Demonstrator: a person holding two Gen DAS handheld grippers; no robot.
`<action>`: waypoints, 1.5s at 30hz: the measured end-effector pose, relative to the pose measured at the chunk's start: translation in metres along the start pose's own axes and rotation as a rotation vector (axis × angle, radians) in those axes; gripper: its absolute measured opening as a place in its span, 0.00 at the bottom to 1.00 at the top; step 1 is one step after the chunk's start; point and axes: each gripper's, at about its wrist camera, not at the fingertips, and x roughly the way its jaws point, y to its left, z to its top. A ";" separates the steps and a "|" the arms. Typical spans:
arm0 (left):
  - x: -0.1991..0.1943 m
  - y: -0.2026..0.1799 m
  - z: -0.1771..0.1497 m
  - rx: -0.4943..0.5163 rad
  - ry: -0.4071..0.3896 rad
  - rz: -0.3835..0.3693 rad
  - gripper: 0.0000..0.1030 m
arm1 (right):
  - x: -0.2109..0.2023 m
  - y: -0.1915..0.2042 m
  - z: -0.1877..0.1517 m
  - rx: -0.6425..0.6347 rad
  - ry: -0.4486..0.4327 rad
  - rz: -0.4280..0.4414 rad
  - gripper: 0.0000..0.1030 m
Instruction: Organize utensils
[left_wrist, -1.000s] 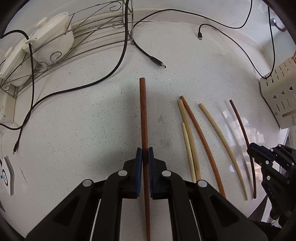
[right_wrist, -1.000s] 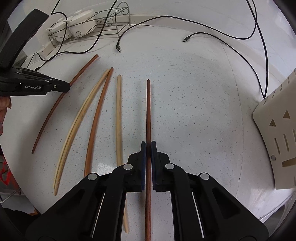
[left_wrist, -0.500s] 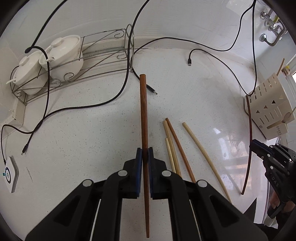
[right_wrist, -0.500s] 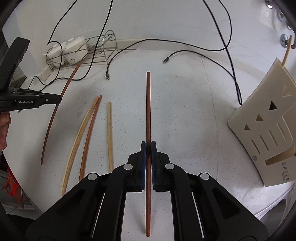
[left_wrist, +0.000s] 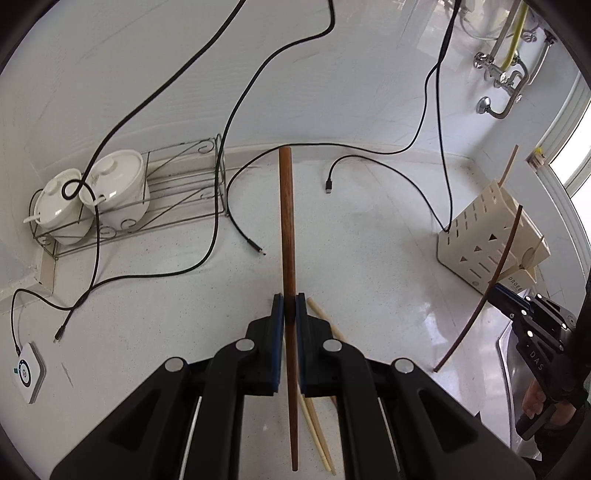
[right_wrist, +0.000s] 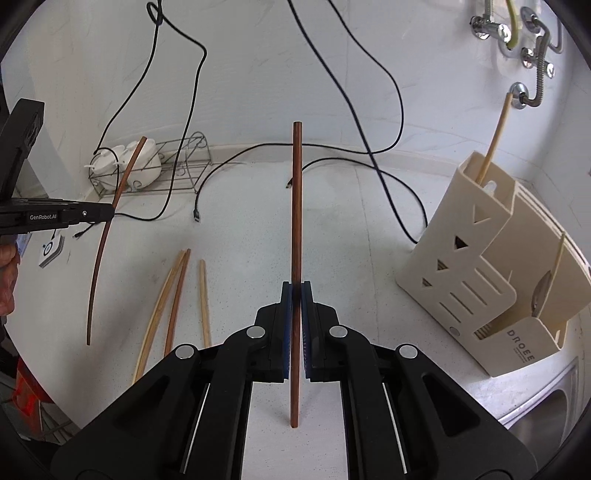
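My left gripper (left_wrist: 290, 306) is shut on a brown chopstick (left_wrist: 286, 221) and holds it well above the counter. My right gripper (right_wrist: 296, 291) is shut on a dark brown chopstick (right_wrist: 296, 203), also lifted. In the right wrist view the left gripper (right_wrist: 107, 213) shows at the left with its chopstick (right_wrist: 103, 243). In the left wrist view the right gripper (left_wrist: 495, 291) shows at the right with its chopstick (left_wrist: 495, 280). Three chopsticks (right_wrist: 177, 291) lie on the counter. The cream utensil holder (right_wrist: 476, 266) stands at the right, with a pale chopstick (right_wrist: 495, 136) in it.
A wire rack (left_wrist: 177, 206) with two white lidded pots (left_wrist: 114, 188) stands at the back left. Black cables (left_wrist: 221, 184) trail across the counter. A small white device (left_wrist: 29, 369) lies at the left. A steel sink edge (right_wrist: 546, 398) and wall taps (right_wrist: 532, 55) are at the right.
Both grippers have risen from the counter, each carrying its chopstick upward. The views have pulled back, so the wall, the taps and the utensil holder now show.
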 end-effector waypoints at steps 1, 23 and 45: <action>-0.005 -0.004 0.003 0.004 -0.015 -0.010 0.06 | -0.005 -0.002 0.002 0.004 -0.018 -0.006 0.04; -0.019 -0.087 0.041 0.126 -0.115 -0.148 0.06 | -0.041 -0.054 -0.008 0.102 -0.118 -0.068 0.00; -0.022 -0.084 0.025 0.106 -0.093 -0.161 0.06 | 0.019 -0.118 -0.058 0.000 0.128 0.059 0.40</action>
